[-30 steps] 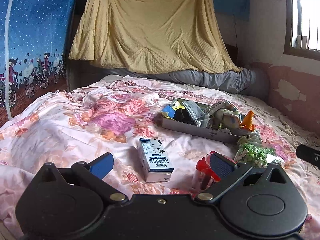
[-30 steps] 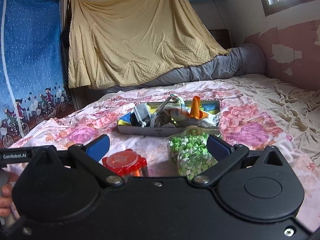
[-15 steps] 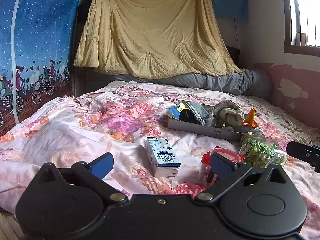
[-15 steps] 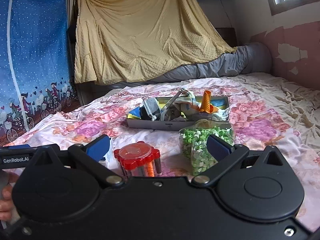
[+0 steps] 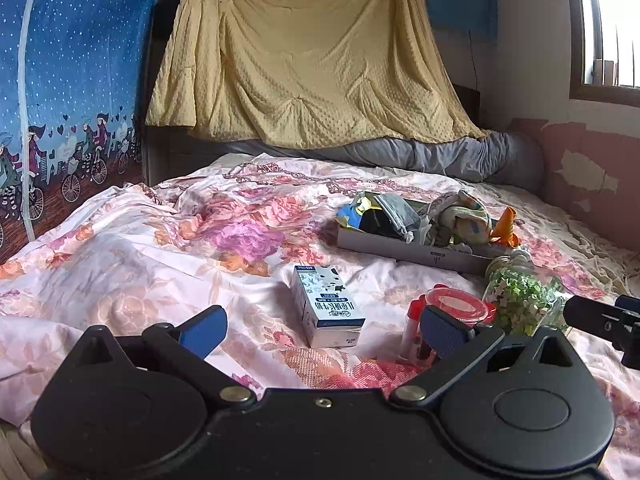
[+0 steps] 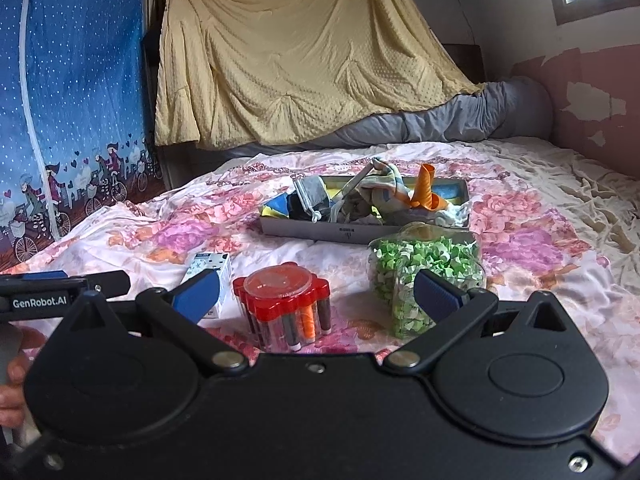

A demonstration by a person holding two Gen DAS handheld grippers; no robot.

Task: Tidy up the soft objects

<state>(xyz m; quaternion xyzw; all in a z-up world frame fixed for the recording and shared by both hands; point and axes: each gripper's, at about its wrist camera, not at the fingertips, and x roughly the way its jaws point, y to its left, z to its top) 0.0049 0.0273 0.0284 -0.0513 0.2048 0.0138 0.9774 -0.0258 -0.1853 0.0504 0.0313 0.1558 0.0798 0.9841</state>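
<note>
A flat grey box lies on the flowered bed, filled with soft things: a grey pouch, a striped cloth and an orange plush piece. My left gripper stands open near the bed's front edge, with a small milk carton lying ahead between its fingers, untouched. My right gripper is also open, with a red-lidded tube holder just in front of it. Neither gripper holds anything.
A clear jar of green paper stars lies right of the red holder. A yellow blanket hangs at the back over a grey rolled quilt. A blue printed curtain stands at left. A person's hand shows at the left edge.
Both grippers have drawn back and tilted up a little, so the box and items appear farther away. Both stay open and nothing on the bed has moved.
</note>
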